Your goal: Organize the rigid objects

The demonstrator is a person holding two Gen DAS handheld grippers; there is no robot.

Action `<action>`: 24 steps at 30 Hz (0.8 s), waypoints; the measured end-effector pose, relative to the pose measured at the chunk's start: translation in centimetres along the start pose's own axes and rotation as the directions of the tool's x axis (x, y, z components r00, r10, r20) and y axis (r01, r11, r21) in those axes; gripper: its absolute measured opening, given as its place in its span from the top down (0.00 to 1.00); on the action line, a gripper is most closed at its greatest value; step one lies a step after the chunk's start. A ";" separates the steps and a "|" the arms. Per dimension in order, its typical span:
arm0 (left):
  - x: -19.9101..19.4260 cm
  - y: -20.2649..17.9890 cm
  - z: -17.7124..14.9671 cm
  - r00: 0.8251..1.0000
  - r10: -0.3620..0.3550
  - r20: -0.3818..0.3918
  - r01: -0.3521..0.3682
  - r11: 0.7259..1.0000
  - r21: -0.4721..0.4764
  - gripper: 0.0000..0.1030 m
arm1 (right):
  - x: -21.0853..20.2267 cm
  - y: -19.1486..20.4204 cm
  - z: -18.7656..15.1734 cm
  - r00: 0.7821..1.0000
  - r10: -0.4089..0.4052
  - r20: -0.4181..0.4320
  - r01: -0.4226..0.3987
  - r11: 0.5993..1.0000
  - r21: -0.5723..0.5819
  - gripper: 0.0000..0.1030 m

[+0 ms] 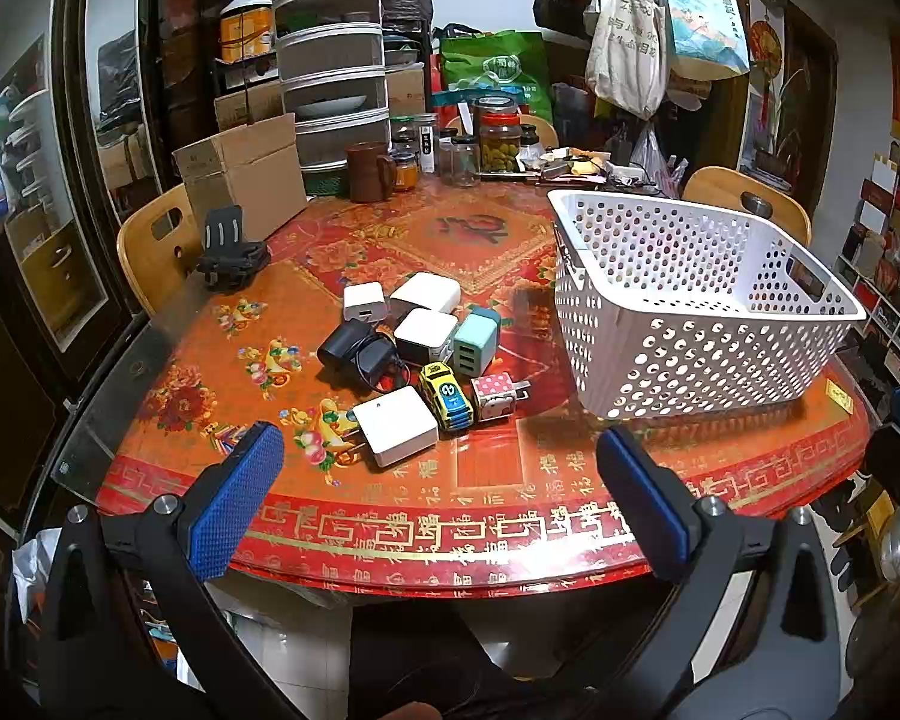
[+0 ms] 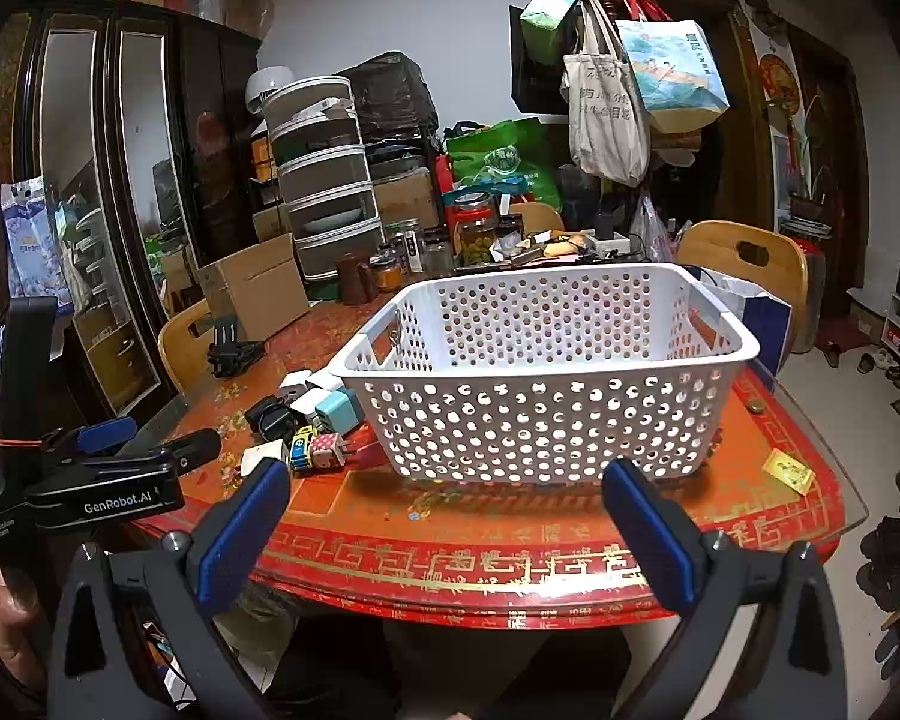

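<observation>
A cluster of small chargers lies mid-table: white cubes [image 1: 395,433], a teal multi-port charger [image 1: 475,341], a black adapter with cord [image 1: 357,353], a pink dotted plug [image 1: 494,397] and a yellow toy car [image 1: 445,395]. An empty white perforated basket [image 1: 690,354] stands to their right and fills the right wrist view [image 2: 540,414]. My left gripper [image 1: 441,468] is open, hovering near the front table edge before the cluster. My right gripper [image 2: 447,507] is open in front of the basket. The left gripper body shows at the left of the right wrist view [image 2: 108,474].
A cardboard box [image 1: 243,174], a black strap mount [image 1: 231,258], a brown mug [image 1: 369,171] and jars [image 1: 498,141] crowd the table's far side. Wooden chairs [image 1: 750,198] stand around. A small yellow card [image 2: 787,469] lies at the table's right front.
</observation>
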State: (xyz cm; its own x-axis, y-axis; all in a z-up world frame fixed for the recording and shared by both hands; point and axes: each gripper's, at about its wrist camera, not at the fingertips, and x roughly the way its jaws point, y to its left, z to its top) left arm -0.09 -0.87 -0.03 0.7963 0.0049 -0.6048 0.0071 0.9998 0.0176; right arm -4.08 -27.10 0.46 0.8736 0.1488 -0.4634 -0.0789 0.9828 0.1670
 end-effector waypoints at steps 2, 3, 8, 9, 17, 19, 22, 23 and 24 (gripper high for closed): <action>0.0 0.0 0.0 1.000 0.005 0.002 -0.005 1.000 0.000 0.00 | 0.0 0.0 0.0 1.000 0.000 -0.001 0.000 1.000 0.002 0.00; 0.1 -0.1 -0.1 1.000 0.016 0.007 -0.016 1.000 0.005 0.00 | 0.3 0.1 -0.1 1.000 0.000 -0.003 0.000 1.000 0.001 0.00; 2.4 0.3 0.0 0.999 -0.033 -0.004 0.033 0.999 0.031 0.00 | 0.6 -3.0 0.9 0.994 -0.094 0.058 0.091 0.995 0.048 0.00; 3.4 0.9 0.0 0.998 -0.056 -0.020 0.056 0.998 0.021 0.00 | 1.0 -4.7 1.6 0.989 -0.136 0.065 0.131 0.988 0.078 0.00; 9.6 3.8 0.3 0.995 -0.053 -0.085 0.055 0.998 0.016 0.00 | 8.4 -16.2 6.1 0.957 -0.270 -0.109 0.285 0.944 0.167 0.44; 11.3 4.4 0.0 0.991 -0.030 -0.131 0.033 0.999 0.017 0.00 | 10.6 -18.3 6.2 0.964 -0.207 -0.167 0.241 0.946 0.219 0.56; 13.3 5.5 -0.7 0.987 -0.003 -0.162 0.004 1.000 0.007 0.00 | 11.9 -19.6 6.2 0.966 -0.190 -0.176 0.227 0.947 0.228 0.63; 14.0 5.7 -0.9 0.985 -0.003 -0.173 0.004 1.000 0.005 0.00 | 12.3 -19.7 6.2 0.964 -0.190 -0.186 0.229 0.948 0.220 0.66; 14.6 5.7 -1.1 0.983 -0.012 -0.183 0.012 1.000 0.001 0.00 | 12.5 -19.8 6.1 0.966 -0.180 -0.188 0.220 0.950 0.222 0.68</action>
State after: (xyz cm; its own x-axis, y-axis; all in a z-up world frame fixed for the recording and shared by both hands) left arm 10.89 4.95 -9.61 0.6724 -0.0037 -0.7402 0.0178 0.9998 0.0111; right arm 11.37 -45.35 -3.30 0.7676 -0.0125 -0.6408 0.2239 0.9420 0.2499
